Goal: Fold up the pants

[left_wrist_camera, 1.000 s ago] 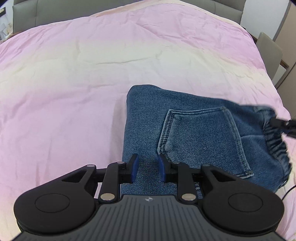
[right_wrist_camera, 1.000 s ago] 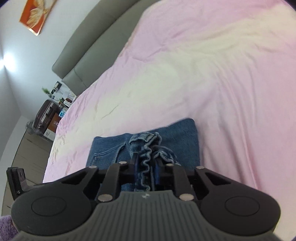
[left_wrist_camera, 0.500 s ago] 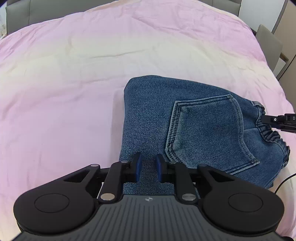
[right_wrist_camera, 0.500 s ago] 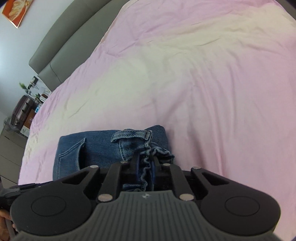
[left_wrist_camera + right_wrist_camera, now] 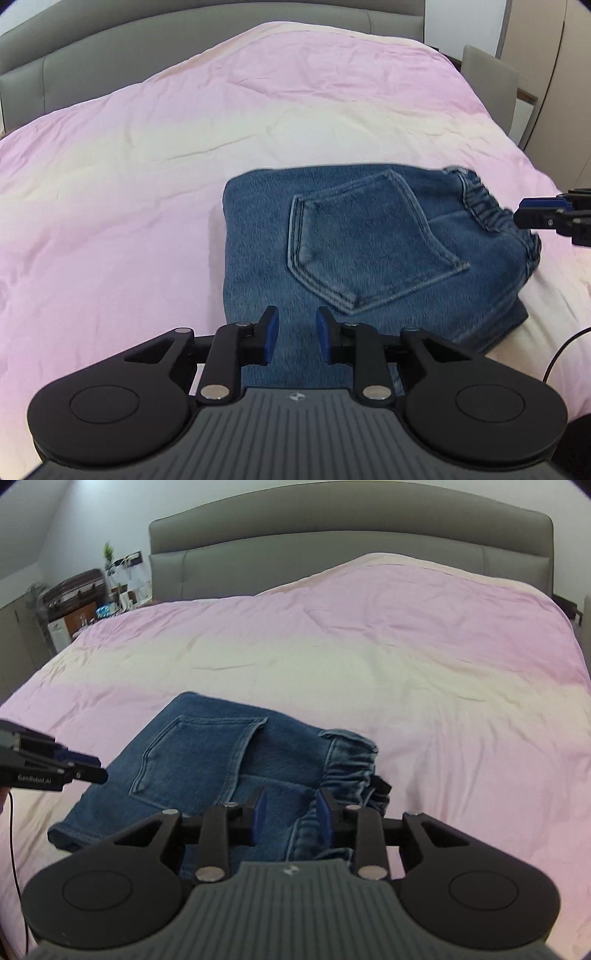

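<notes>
Your left gripper (image 5: 294, 334): matte black linkage arms, two round black discs, silver pivot screws, a grey ribbed housing with a small logo, and blue pads on black fingers (image 5: 271, 328). Your right gripper (image 5: 290, 818) is built alike. From the right wrist, white lettering and a thin black cable (image 5: 14, 867) mark your left gripper's side.

Both wrist cameras look steeply down, close over the bed (image 5: 147, 177) toward twelve o'clock — sharing the folded jeans (image 5: 369, 251) (image 5: 207, 760).
</notes>
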### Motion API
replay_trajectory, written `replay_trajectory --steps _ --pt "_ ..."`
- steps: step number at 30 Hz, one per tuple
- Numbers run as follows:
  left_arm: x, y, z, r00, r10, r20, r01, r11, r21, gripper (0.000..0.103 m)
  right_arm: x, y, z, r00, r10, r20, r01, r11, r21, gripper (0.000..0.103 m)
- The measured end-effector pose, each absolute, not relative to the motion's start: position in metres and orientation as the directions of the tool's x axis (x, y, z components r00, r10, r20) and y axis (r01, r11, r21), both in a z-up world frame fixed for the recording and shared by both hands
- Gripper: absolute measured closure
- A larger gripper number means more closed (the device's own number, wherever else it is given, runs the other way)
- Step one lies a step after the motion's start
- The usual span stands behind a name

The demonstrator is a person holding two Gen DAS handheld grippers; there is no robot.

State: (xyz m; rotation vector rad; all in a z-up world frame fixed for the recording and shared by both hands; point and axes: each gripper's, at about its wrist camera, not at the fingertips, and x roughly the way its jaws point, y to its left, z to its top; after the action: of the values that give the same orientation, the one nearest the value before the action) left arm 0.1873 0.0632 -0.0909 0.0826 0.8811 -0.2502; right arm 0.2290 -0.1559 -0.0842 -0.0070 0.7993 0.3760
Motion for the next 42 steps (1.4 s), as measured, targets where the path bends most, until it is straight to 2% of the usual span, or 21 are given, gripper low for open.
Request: replay_trajectory --steps 5,15,25,26,28,29,31,34,36,42 --pt "0.176 0.068 -0.102 0.601 -0.189 -0.777 0.243 0.969 -0.047 0.071 0.207 -0.133 -0.114 0.639 0.219 -0.737 -0.340 0.940 -0.015 0.076" --pt "0.184 0.068 -0.126 0.529 -0.189 -0.827 0.246 0.967 -0.064 0.072 0.215 -0.132 -0.160 0.600 0.190 -0.778 -0.306 0.952 -0.003 0.077" --pt "0.178 0.061 -0.109 0.543 -0.139 -0.828 0.220 0.975 -0.020 0.071 0.227 -0.126 -0.135 0.570 0.150 -0.808 -0.265 0.964 -0.008 0.075" --pt "0.174 0.063 -0.107 0.545 -0.134 -0.828 0.217 0.976 -0.015 0.071 0.226 -0.124 -0.131 0.574 0.150 -0.805 -0.263 0.965 -0.007 0.073" --pt "0.166 0.066 -0.103 0.546 -0.123 -0.829 0.213 0.977 -0.005 0.071 0.221 -0.124 -0.120 0.577 0.164 -0.800 -0.261 0.965 0.010 0.055" --pt "0.163 0.069 -0.101 0.543 -0.122 -0.831 0.209 0.978 -0.007 0.070 0.218 -0.124 -0.114 0.579 0.176 -0.796 -0.256 0.966 0.027 0.051" --pt "0.157 0.074 -0.097 0.538 -0.122 -0.834 0.206 0.979 -0.011 0.061 0.212 -0.125 -0.105 0.577 0.186 -0.796 -0.237 0.970 0.054 0.039" --pt "0.148 0.082 -0.085 0.556 -0.118 -0.823 0.209 0.978 0.002 0.047 0.205 -0.133 -0.097 0.563 0.196 -0.803 -0.197 0.975 0.100 0.035" --pt "0.146 0.089 -0.076 0.556 -0.119 -0.823 0.212 0.977 0.002 0.039 0.202 -0.145 -0.094 0.551 0.201 -0.810 -0.153 0.978 0.139 0.020" --pt "0.167 0.112 -0.057 0.530 -0.173 -0.830 0.202 0.977 -0.074 0.025 0.214 -0.191 -0.095 0.486 0.278 -0.829 -0.007 0.949 0.314 0.014"
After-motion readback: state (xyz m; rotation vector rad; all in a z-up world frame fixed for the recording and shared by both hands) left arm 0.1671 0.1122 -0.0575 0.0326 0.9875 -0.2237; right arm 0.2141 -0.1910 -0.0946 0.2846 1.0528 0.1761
